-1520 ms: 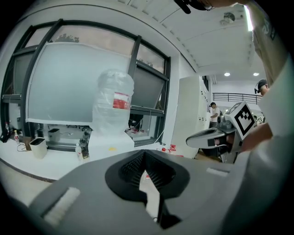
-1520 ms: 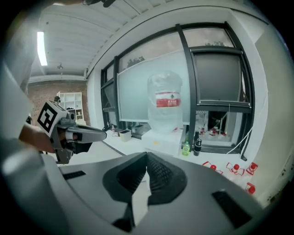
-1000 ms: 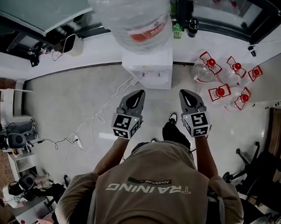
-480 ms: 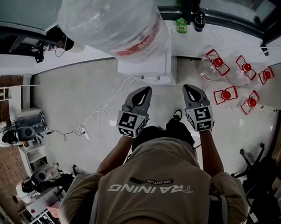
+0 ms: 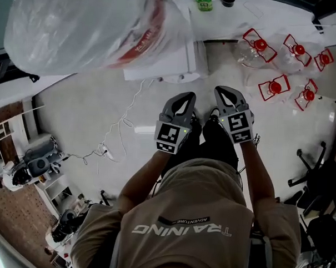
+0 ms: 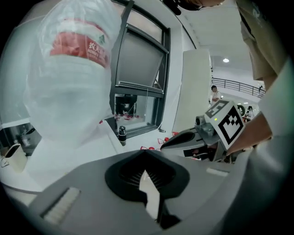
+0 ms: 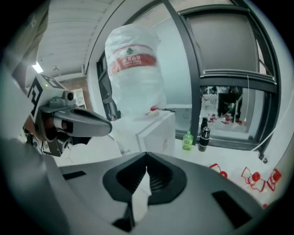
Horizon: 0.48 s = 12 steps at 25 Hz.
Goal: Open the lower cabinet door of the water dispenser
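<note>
The white water dispenser (image 5: 170, 61) stands by the wall under a large plastic-wrapped bottle (image 5: 78, 27). Its lower cabinet door is hidden from above. My left gripper (image 5: 182, 101) and right gripper (image 5: 225, 94) hang side by side over the floor just in front of the dispenser, touching nothing. Both are shut and empty. In the left gripper view the shut jaws (image 6: 146, 155) face the bottle (image 6: 69, 78), with the right gripper (image 6: 195, 137) alongside. The right gripper view shows its shut jaws (image 7: 147, 158), the dispenser body (image 7: 154, 131) ahead and the left gripper (image 7: 78, 121).
Several empty jugs with red caps (image 5: 276, 85) lie on the floor right of the dispenser. A green bottle (image 5: 203, 1) and a dark one stand on the sill. A white cable (image 5: 121, 128) runs across the floor at left; a chair base (image 5: 316, 170) is at right.
Both grippers have sunk and drawn closer together in front of the dispenser. The bottle now looms larger and further left in the head view. Both jaws stayed shut.
</note>
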### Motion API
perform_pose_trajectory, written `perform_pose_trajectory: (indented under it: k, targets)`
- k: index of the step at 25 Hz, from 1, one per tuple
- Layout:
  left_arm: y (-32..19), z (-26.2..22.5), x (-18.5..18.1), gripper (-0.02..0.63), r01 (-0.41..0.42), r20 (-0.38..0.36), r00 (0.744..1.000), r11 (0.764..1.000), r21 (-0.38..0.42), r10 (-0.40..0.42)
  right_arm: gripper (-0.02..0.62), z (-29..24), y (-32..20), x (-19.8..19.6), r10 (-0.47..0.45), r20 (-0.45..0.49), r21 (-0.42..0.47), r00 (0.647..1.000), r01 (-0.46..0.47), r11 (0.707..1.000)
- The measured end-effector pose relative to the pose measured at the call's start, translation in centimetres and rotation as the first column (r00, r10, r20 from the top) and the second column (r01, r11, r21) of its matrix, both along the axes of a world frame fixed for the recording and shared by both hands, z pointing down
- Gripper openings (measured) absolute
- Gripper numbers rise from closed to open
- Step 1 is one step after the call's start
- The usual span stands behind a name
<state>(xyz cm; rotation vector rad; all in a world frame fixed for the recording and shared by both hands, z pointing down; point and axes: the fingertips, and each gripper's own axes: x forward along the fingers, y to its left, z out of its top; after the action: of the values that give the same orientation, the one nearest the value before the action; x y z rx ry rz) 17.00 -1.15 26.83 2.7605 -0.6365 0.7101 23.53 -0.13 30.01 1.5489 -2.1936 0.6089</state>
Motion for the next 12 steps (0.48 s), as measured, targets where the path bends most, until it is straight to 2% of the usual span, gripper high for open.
perform_pose_trajectory:
  k: [3, 7, 12]
  targets:
    - [-0.8, 2.8, 0.5, 0.000, 0.026, -0.014, 1.000, 1.000, -0.004, -0.026, 0.009, 2.0, -0.1, -0.5, 0.003, -0.032, -0.004, 0.999, -0.003, 1.000]
    - [-0.8, 7.5, 1.7, 0.000, 0.004, 0.004, 1.000, 1.000, -0.012, -0.004, 0.009, 6.0, 0.2, 0.3, 0.123, 0.062, -0.056, 0.990, -0.119, 0.991]
    - [-0.5, 14.3, 2.6, 0.000, 0.001, 0.046, 0.999, 0.999, -0.048, 0.001, 0.009, 14.5, 0.0, 2.0, 0.190, 0.039, -0.119, 0.981, -0.185, 0.976]
